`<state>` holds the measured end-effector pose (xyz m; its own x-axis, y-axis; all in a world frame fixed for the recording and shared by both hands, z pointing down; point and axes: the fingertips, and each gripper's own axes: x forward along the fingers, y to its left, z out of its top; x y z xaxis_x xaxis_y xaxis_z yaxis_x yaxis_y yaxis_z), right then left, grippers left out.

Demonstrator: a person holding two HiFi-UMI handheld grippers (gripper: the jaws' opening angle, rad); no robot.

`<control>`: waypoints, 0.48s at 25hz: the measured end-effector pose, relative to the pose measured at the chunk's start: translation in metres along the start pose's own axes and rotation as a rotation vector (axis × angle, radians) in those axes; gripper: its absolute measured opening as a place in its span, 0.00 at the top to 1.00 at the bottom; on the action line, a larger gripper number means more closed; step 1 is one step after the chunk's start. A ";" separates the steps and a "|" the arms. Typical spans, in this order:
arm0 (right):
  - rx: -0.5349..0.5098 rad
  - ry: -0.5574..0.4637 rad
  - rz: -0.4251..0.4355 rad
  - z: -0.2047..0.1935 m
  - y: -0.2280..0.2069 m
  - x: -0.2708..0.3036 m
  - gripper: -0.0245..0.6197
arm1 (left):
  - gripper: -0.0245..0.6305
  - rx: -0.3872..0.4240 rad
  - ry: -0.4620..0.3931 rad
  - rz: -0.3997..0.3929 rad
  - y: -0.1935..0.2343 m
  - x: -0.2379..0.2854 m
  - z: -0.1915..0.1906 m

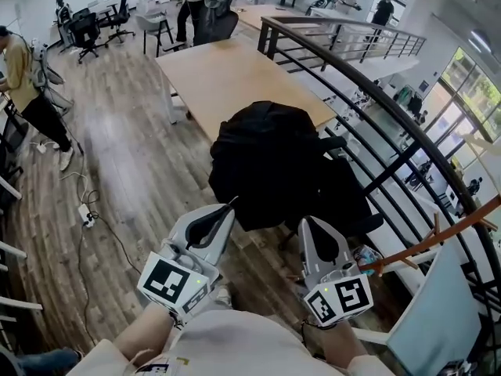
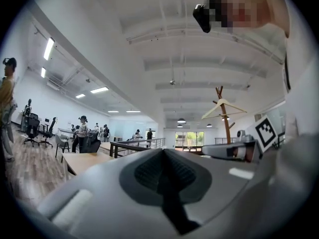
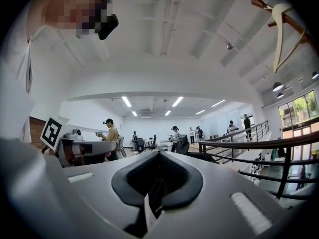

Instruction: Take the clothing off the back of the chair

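A black garment (image 1: 270,159) hangs in a heap over the back of a black office chair (image 1: 344,198) in the middle of the head view. My left gripper (image 1: 232,203) is shut and empty, its tip just short of the garment's lower left edge. My right gripper (image 1: 304,222) is also shut and empty, just below the garment's lower right edge. Neither touches the cloth. In the left gripper view the shut jaws of my left gripper (image 2: 164,151) point level across the room. My right gripper (image 3: 159,154) does the same in the right gripper view. The garment shows in neither gripper view.
A long wooden table (image 1: 235,73) stands just beyond the chair. A black railing (image 1: 376,100) curves along the right. A wooden coat stand (image 1: 438,237) rises at the lower right. A power strip (image 1: 84,214) and cables lie on the floor at left. People (image 1: 23,84) stand farther off.
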<state>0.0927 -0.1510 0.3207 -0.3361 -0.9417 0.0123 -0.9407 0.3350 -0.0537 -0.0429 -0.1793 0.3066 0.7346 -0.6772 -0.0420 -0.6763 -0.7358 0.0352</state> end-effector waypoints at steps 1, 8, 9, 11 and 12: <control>0.000 -0.002 -0.006 0.001 0.001 0.006 0.96 | 0.96 0.003 0.000 -0.009 0.005 0.003 0.001; -0.005 0.004 -0.048 -0.006 -0.001 0.027 0.96 | 0.96 -0.015 0.013 -0.053 0.024 0.018 -0.011; -0.005 0.005 -0.054 -0.006 -0.004 0.027 0.96 | 0.96 -0.013 0.016 -0.059 0.024 0.021 -0.012; -0.008 0.008 -0.065 -0.005 -0.010 0.027 0.96 | 0.96 -0.011 0.018 -0.066 0.023 0.026 -0.011; -0.010 0.011 -0.070 -0.005 -0.014 0.028 0.96 | 0.96 -0.010 0.018 -0.069 0.024 0.029 -0.011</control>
<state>0.0960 -0.1818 0.3264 -0.2702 -0.9624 0.0264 -0.9622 0.2690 -0.0424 -0.0366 -0.2165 0.3167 0.7804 -0.6247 -0.0268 -0.6235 -0.7807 0.0425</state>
